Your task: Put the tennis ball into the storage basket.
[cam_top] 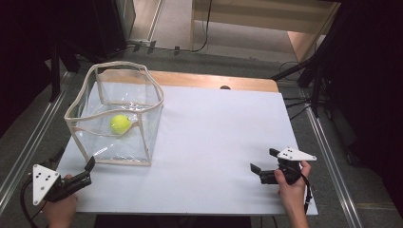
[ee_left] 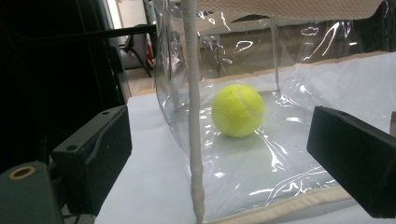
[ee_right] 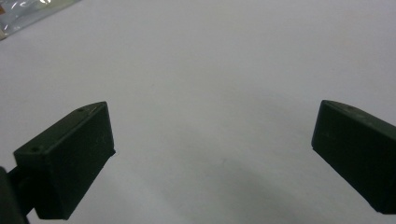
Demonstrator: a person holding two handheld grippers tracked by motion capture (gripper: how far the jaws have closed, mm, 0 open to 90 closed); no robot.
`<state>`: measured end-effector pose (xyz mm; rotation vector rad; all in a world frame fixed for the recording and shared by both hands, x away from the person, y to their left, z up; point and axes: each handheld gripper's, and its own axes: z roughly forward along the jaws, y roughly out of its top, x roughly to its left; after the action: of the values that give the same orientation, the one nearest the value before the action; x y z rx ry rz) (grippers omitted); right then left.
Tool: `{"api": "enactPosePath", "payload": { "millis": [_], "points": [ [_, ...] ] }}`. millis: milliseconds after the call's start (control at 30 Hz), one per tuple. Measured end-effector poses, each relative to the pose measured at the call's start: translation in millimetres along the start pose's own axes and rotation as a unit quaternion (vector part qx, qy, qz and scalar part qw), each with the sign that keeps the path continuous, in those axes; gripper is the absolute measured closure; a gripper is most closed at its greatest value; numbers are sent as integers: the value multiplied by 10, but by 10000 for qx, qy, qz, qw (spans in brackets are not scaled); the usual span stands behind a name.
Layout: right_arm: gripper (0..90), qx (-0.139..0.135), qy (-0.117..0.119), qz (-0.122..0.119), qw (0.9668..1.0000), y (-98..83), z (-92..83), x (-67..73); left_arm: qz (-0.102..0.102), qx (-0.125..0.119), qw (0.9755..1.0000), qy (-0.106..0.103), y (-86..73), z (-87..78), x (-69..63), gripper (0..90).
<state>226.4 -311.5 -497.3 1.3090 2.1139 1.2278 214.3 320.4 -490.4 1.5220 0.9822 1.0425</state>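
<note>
Ball (cam_top: 120, 124) sits on the floor of the clear bin (cam_top: 142, 156), upper left of the high view, on the white counter (cam_top: 218, 142). Left tongs (cam_top: 89, 165) spread, empty, aimed at the bin's near corner. Right tongs (cam_top: 263, 160) spread, empty, lower right. Ball likely light, fuzzy, springy, prone to roll: grip across its middle. Bin walls look floppy: take the taped rim.

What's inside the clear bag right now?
One yellow tennis ball lies on the floor of the clear bag, apart from the walls. Nothing else shows through them. The bag's underside against the table is hidden.
</note>
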Motion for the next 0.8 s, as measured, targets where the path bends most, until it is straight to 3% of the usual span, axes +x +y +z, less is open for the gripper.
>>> {"api": "enactPosePath", "payload": {
  "millis": [500,633,800],
  "points": [
    [0,-594,-167,143,9980,-201,-218,-126,-60,-12,10000,-25,0,-2,8,69],
    [0,-898,-237,197,9955,-253,-290,-161,-86,-25,10000,-30,1,-3,14,69],
    [0,-1375,-251,271,9898,-317,-362,-204,-64,-16,10000,-34,1,-3,11,69]
  ]
}}
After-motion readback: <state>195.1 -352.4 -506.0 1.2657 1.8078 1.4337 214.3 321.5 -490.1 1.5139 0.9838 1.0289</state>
